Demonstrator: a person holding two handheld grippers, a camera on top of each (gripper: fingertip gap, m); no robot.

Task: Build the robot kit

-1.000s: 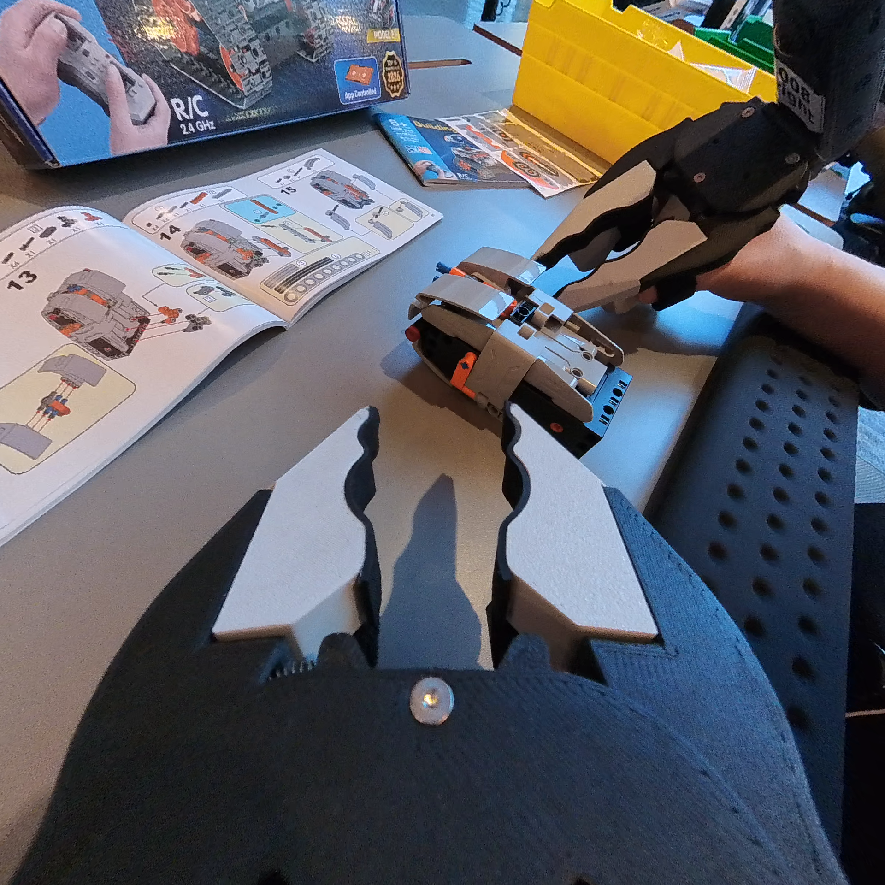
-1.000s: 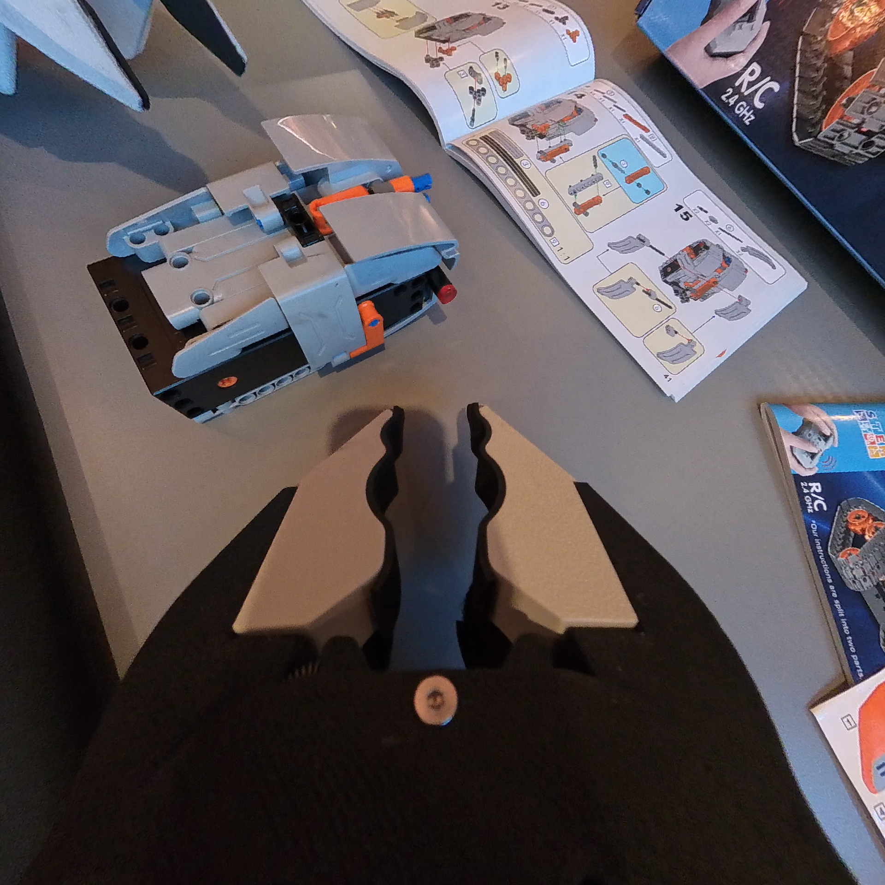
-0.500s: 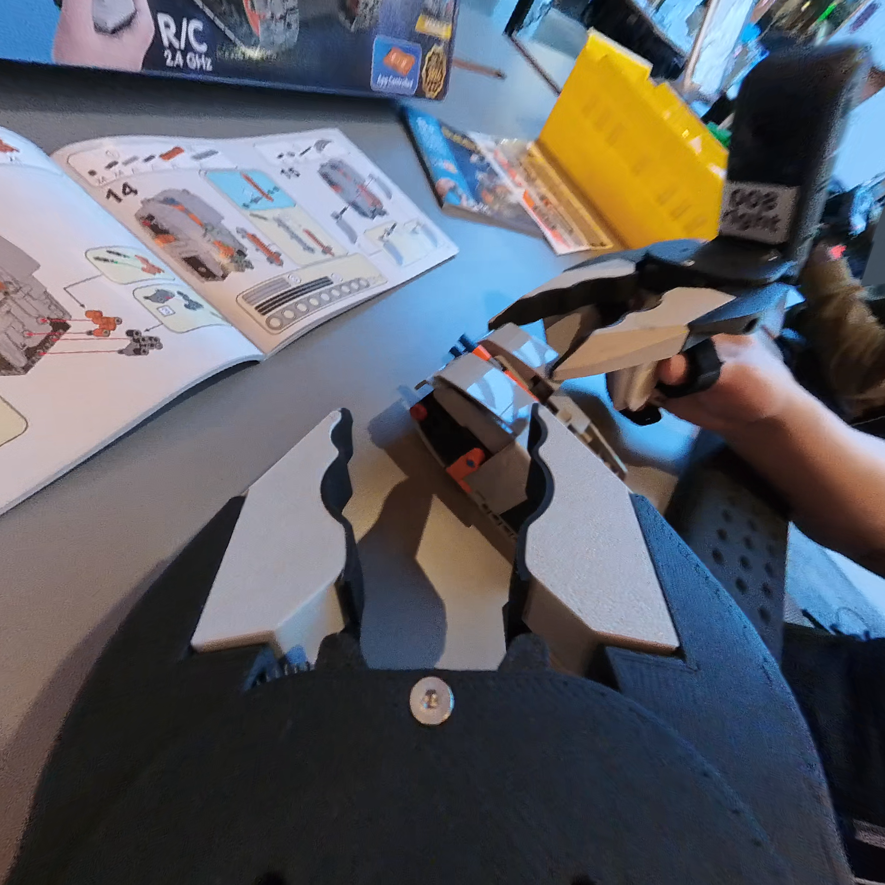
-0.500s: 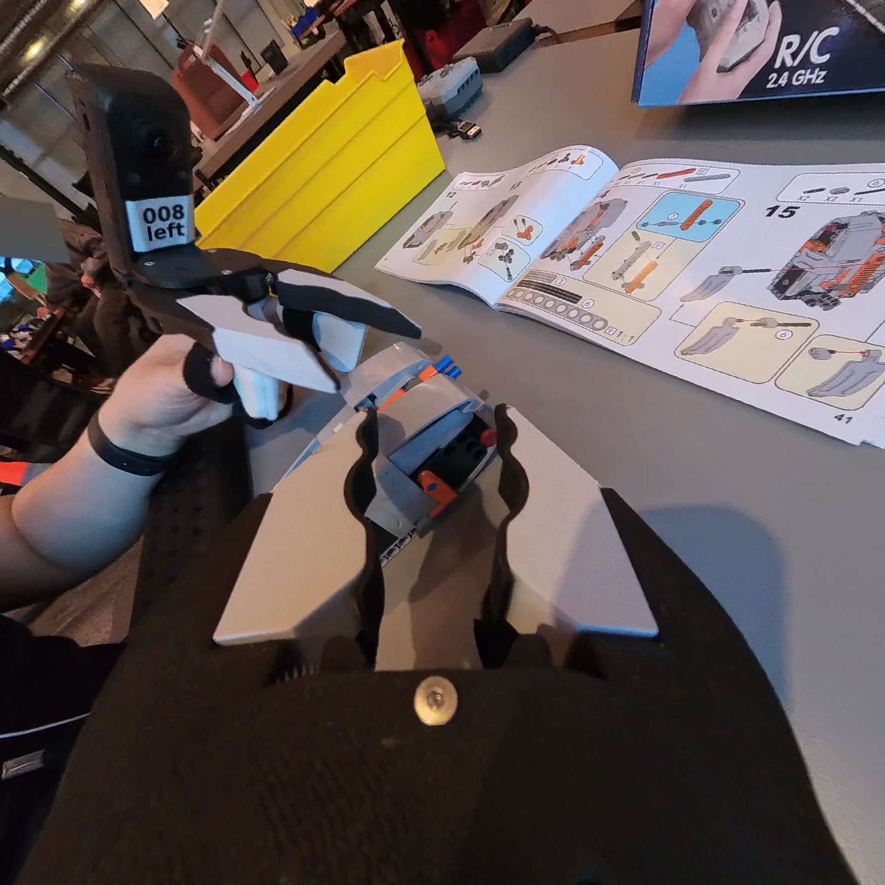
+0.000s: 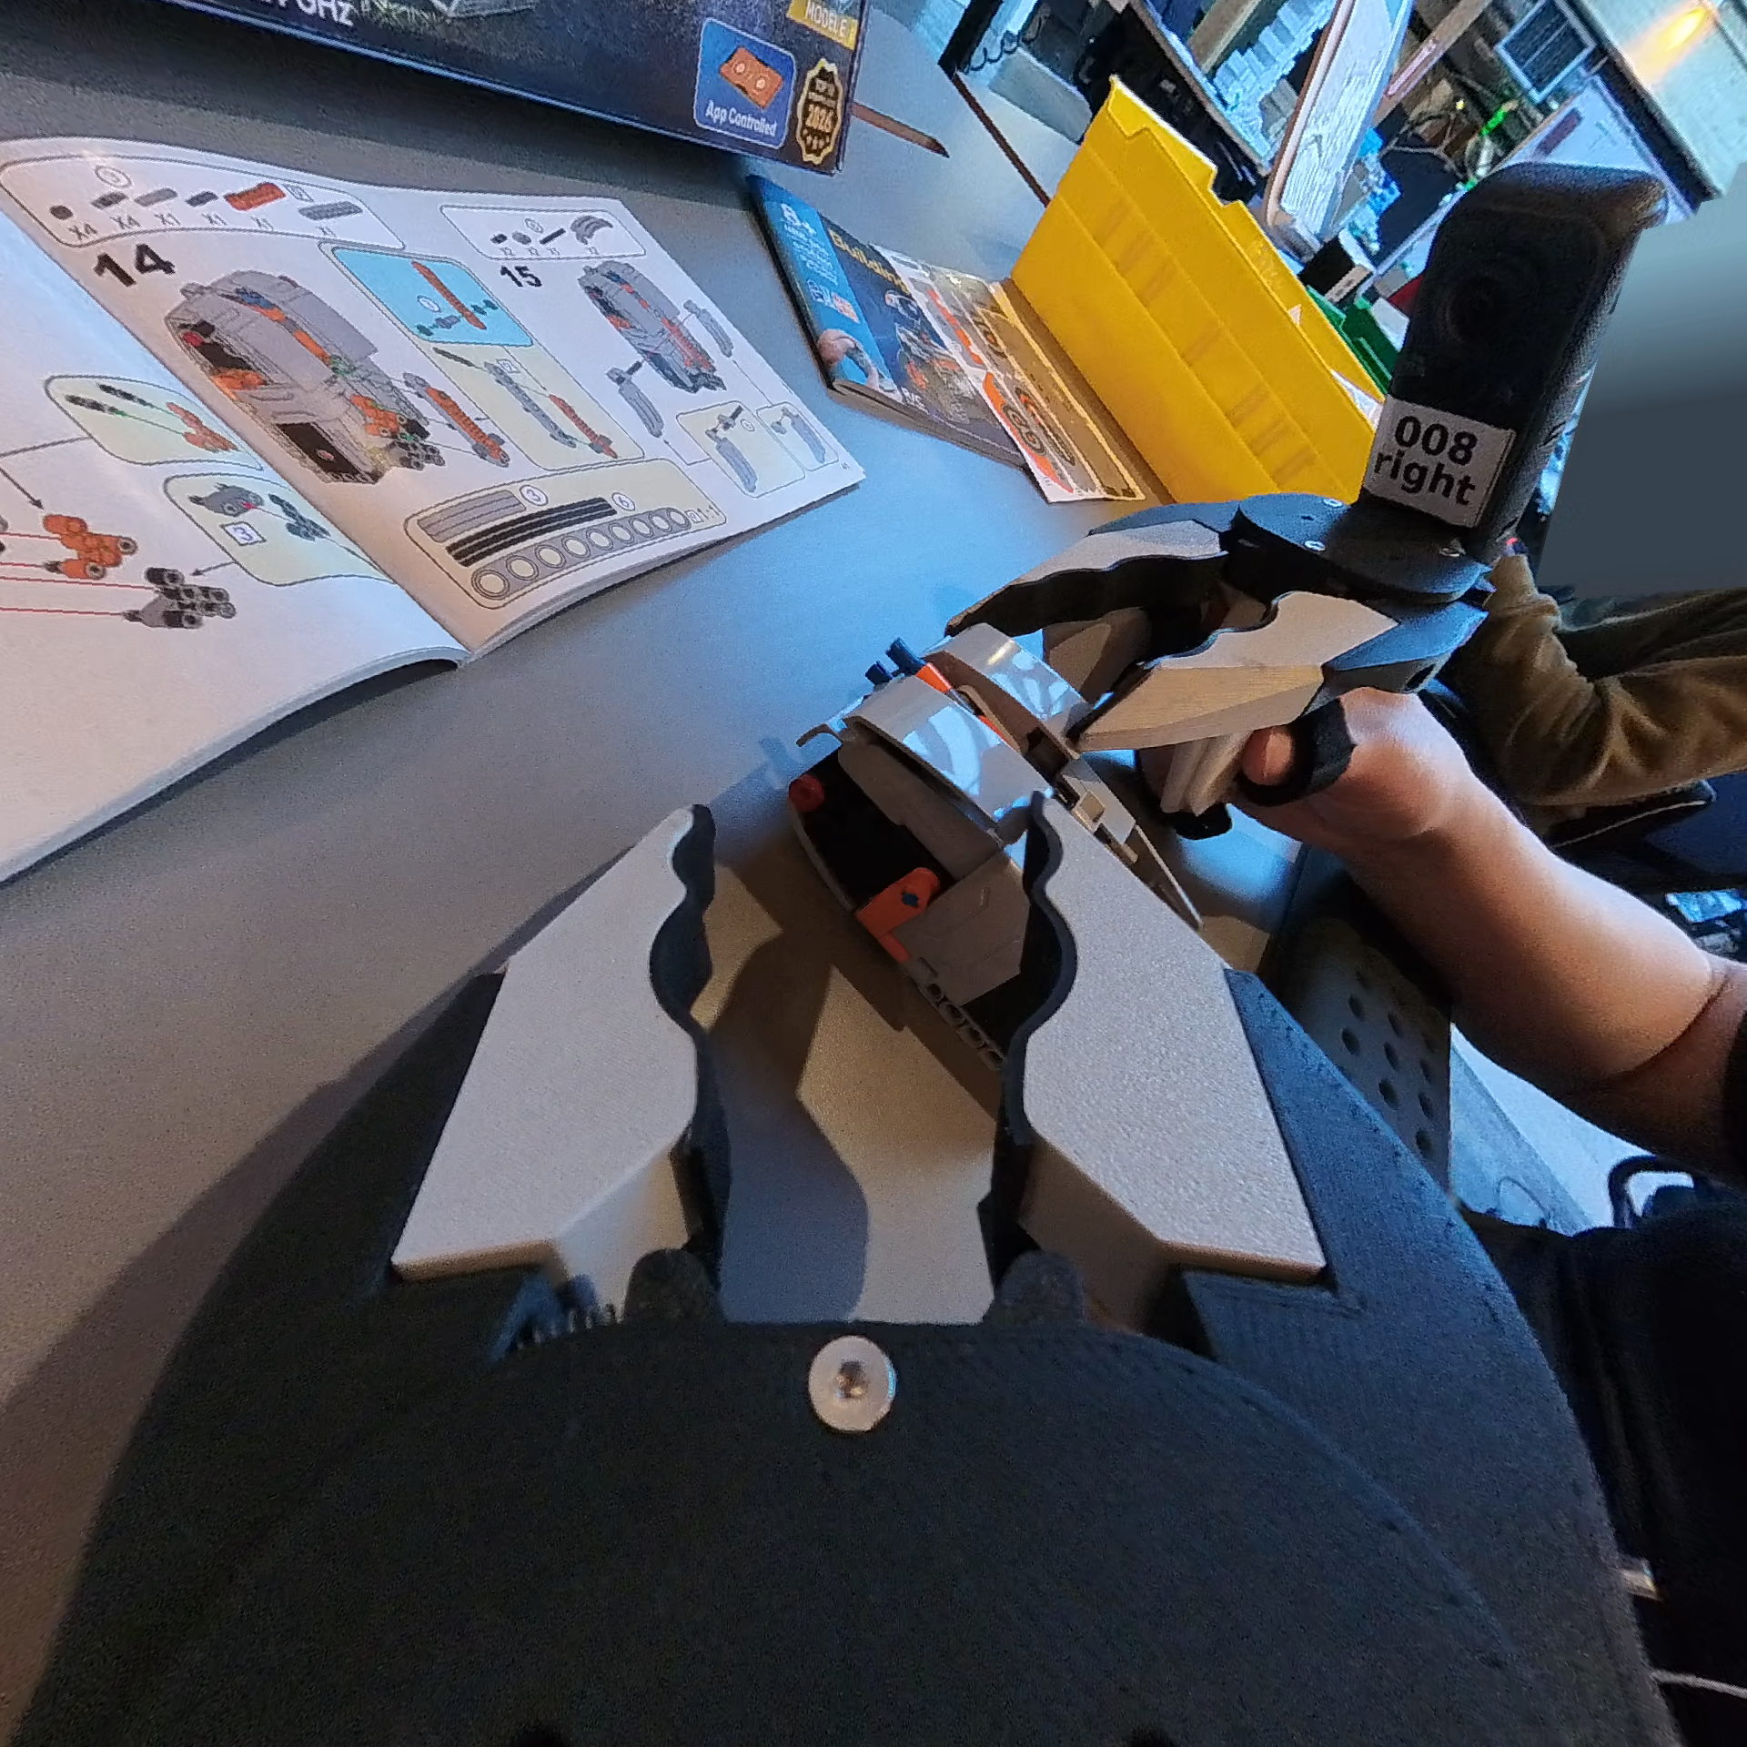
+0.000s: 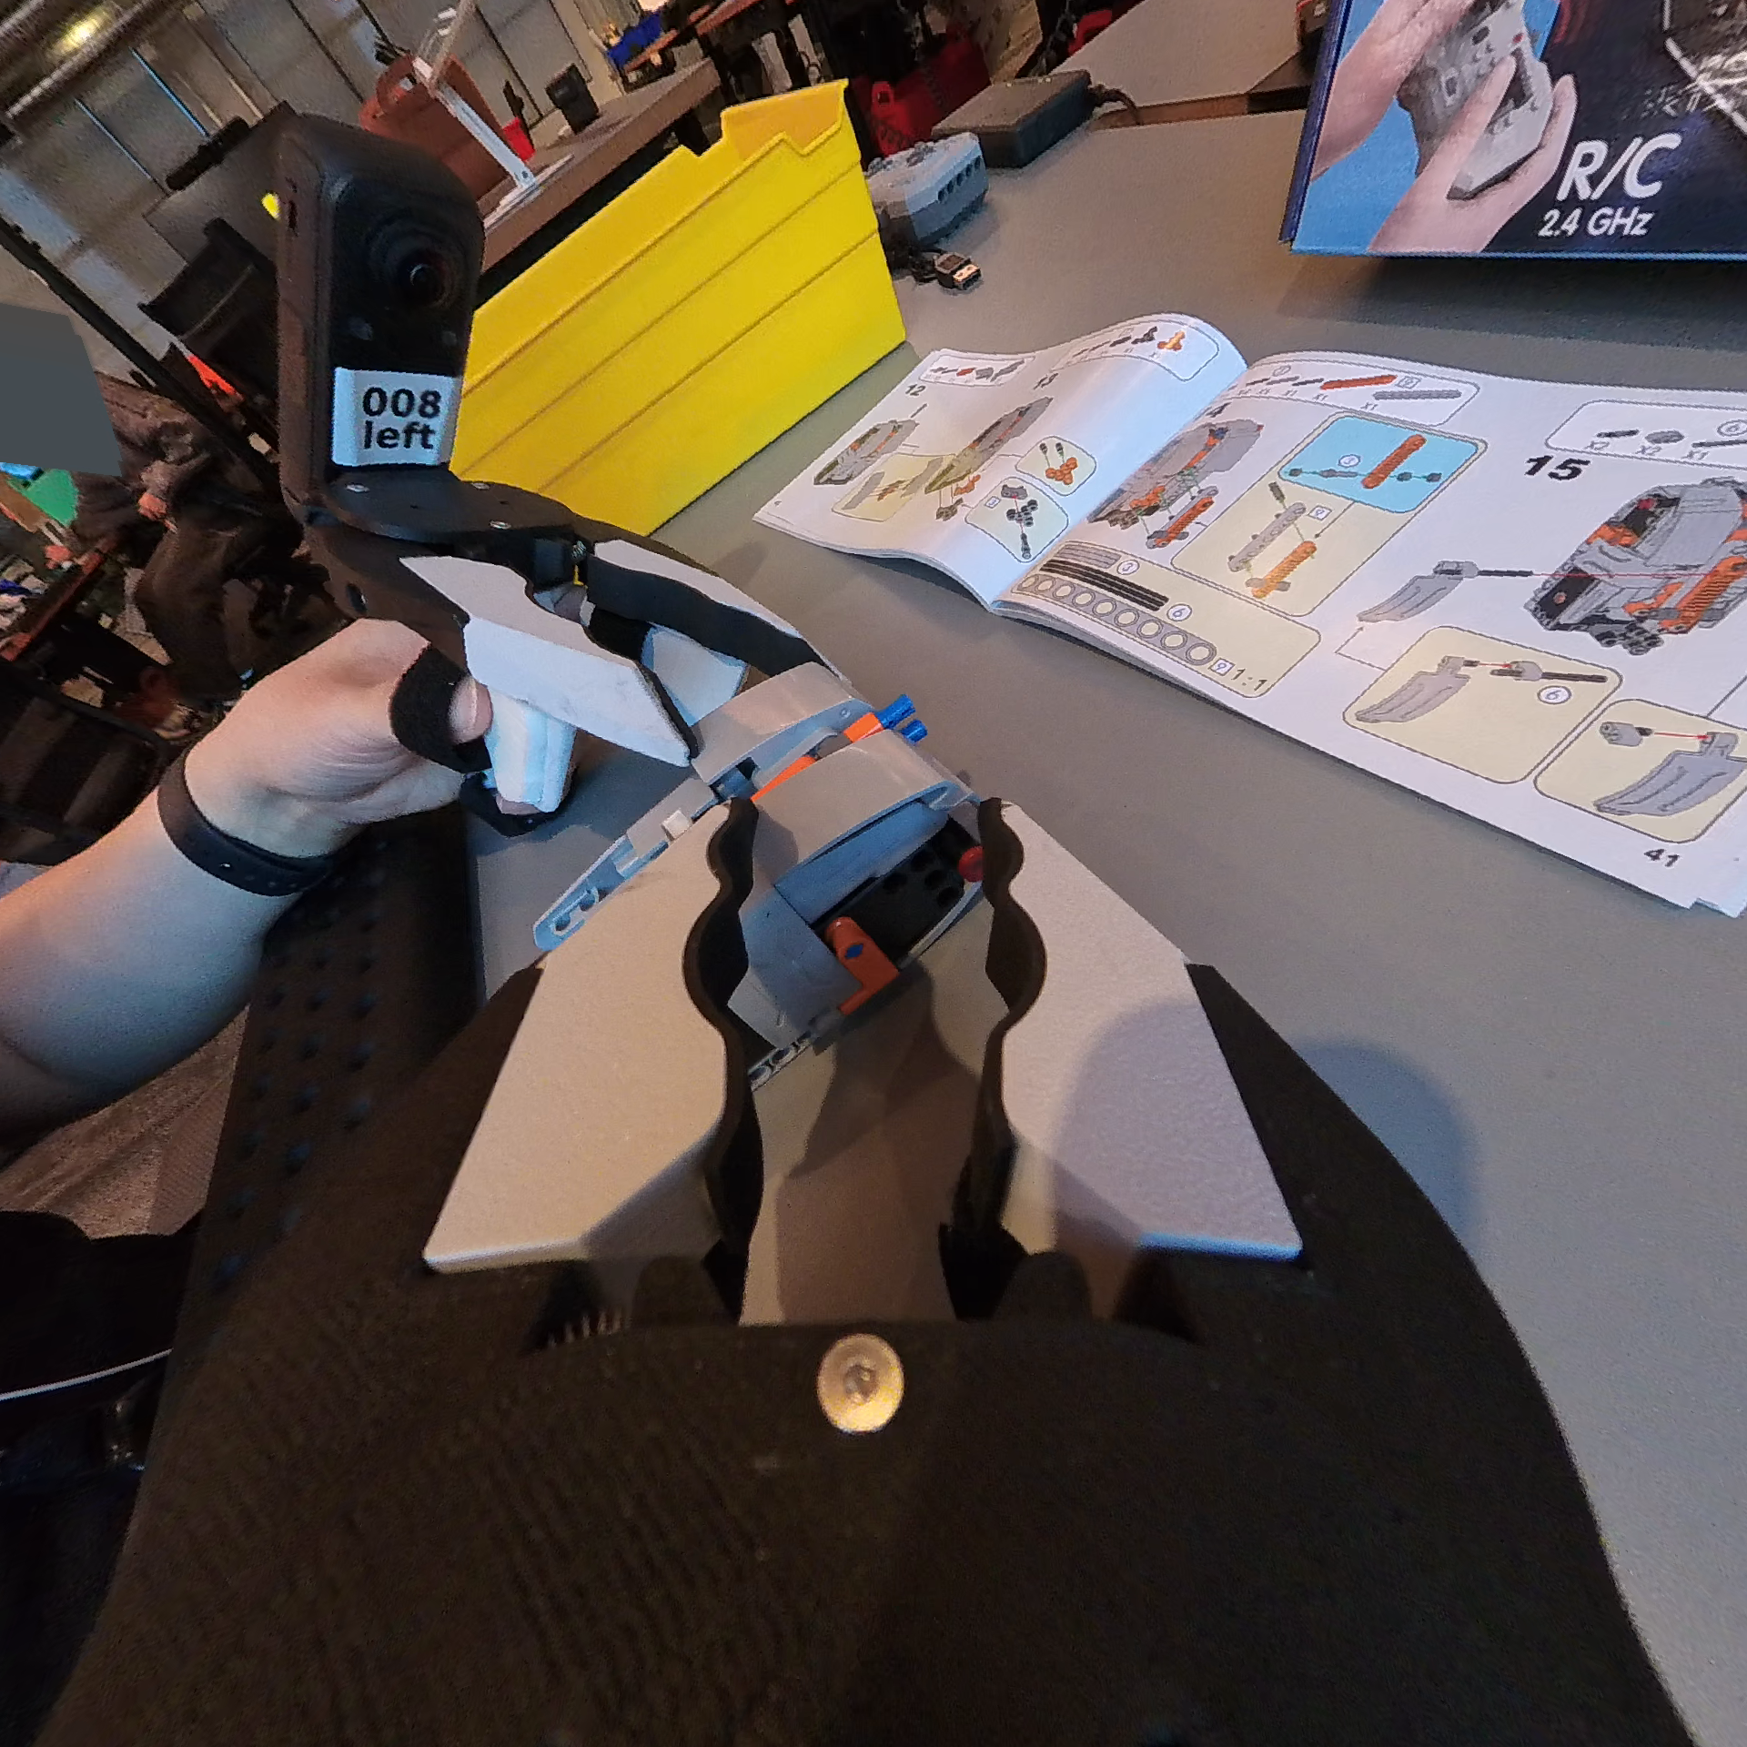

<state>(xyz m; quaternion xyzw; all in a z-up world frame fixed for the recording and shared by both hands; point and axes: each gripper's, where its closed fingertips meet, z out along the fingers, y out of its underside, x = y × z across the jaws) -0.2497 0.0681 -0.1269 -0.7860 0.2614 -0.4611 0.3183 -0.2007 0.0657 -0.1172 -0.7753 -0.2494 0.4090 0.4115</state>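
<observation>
A grey, black and orange brick-built vehicle model (image 5: 931,832) lies on the grey table (image 5: 473,926). My left gripper (image 5: 865,821) is open, low over the table; the model's end lies between its fingertips, against the right finger. My right gripper (image 6: 862,815) is open and straddles the model's (image 6: 851,908) opposite end; I cannot tell if its pads touch. Each view shows the other gripper, hand-held, over the model's top: the right one (image 5: 1021,676) in the left wrist view, the left one (image 6: 756,709) in the right wrist view.
An open instruction booklet (image 5: 378,425) (image 6: 1323,567) lies beyond the model. A blue product box (image 5: 662,57) (image 6: 1560,123) and a yellow bin (image 5: 1182,312) (image 6: 681,312) stand behind. Leaflets (image 5: 898,321) lie by the bin. A black perforated pad (image 5: 1371,1040) borders the table edge.
Both grippers dropped low and closed in on the model from opposite ends. The right gripper's fingers spread wider than a second ago; the left's also opened a little.
</observation>
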